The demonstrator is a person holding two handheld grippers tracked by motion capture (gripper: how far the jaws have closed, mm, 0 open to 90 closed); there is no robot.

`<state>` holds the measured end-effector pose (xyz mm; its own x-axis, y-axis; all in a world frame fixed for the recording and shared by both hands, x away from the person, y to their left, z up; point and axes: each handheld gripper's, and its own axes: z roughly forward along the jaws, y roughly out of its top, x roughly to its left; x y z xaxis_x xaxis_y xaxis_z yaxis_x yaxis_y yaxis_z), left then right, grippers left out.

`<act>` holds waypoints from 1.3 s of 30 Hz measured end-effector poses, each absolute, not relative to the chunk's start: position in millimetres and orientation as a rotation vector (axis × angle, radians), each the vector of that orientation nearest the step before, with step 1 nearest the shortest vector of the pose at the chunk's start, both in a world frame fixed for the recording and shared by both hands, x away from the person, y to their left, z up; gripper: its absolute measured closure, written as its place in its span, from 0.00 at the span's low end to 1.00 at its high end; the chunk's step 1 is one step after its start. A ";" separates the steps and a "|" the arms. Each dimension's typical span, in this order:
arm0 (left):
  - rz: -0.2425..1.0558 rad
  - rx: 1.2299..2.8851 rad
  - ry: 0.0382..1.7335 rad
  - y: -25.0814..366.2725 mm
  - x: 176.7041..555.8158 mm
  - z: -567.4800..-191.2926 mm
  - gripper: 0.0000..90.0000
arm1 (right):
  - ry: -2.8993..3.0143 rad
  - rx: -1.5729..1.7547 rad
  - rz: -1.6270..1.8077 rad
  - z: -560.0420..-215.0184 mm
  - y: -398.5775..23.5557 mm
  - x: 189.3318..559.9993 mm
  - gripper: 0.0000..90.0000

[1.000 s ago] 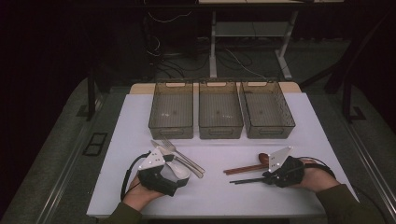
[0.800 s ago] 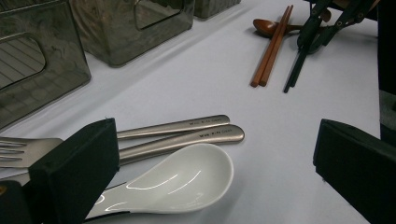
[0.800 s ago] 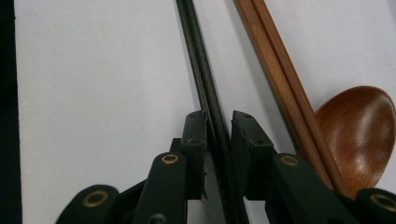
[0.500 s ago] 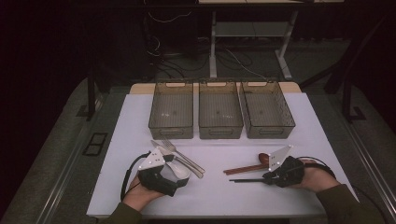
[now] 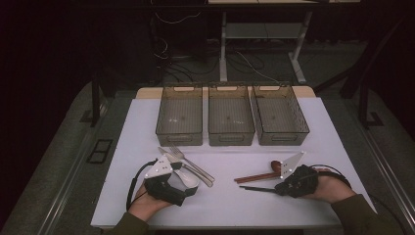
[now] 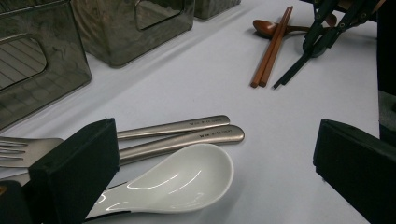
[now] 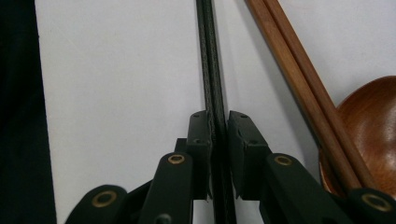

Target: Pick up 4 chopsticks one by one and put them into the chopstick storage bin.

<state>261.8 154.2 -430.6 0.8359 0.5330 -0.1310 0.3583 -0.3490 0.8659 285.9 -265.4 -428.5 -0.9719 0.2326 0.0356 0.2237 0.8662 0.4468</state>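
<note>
My right gripper [image 7: 219,154] is shut on a pair of black chopsticks [image 7: 210,60] that lie flat on the white table [image 5: 235,205]; its jaws have just been closing on them. Beside them lie wooden chopsticks [image 7: 289,70] and a brown wooden spoon [image 7: 369,126]. At the front left, my left gripper [image 6: 217,168] stands open. A white ceramic spoon [image 6: 182,182] lies between its pads, untouched on the right side. A fork [image 6: 23,149] and two metal handles [image 6: 205,137] lie just behind the spoon.
Three dark see-through bins [image 5: 179,115], [image 5: 231,115], [image 5: 279,115] stand side by side at the back of the table. Bare tabletop [image 5: 230,161] separates the two sets of cutlery. The table's front edge runs just under both hands.
</note>
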 end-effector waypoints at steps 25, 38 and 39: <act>0.209 1.975 0.656 154.2 261.6 -430.8 0.00 | 3.013 0.427 0.783 -429.8 -256.6 281.9 0.93; 0.211 1.975 0.656 154.3 261.6 -430.7 0.00 | 3.002 0.426 0.790 -427.4 -260.1 277.9 0.93; 0.211 1.975 0.656 154.3 261.6 -430.7 0.00 | 3.000 0.421 0.793 -426.9 -259.9 277.2 0.93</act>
<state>261.6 154.3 -430.7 0.8375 0.5309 -0.1294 0.3561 -0.3507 0.8661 277.2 -259.9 -426.9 -0.9638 0.2601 0.0586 0.2551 0.8358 0.4862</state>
